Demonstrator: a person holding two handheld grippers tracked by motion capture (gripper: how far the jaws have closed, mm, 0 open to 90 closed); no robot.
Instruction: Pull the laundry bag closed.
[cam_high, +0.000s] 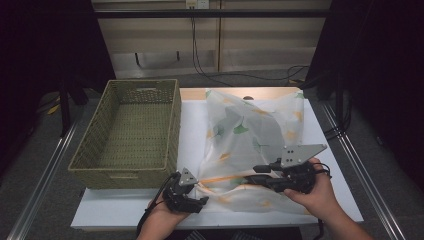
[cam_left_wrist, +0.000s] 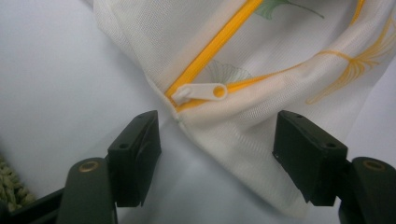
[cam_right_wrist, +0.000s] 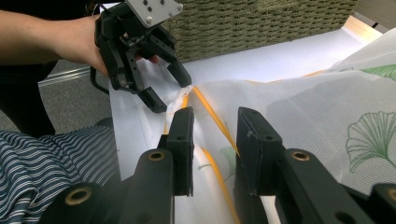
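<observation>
Lying flat on the white table (cam_high: 125, 205) beside the wicker basket (cam_high: 127, 132): mesh laundry bag (cam_high: 250, 145), zipper end nearest the person; left gripper (cam_left_wrist: 217, 140) standing open, straddling the white zipper pull (cam_left_wrist: 201, 92) without touching, lining up to pinch it; right gripper (cam_right_wrist: 212, 140) seemingly clamping the orange zipper tape (cam_right_wrist: 212, 116), bracing the fabric.

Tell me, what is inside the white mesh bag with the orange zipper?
Through the white mesh bag a dark grey folded shape shows; what it is stays unclear. Printed leaves and mesh blur it.
</observation>
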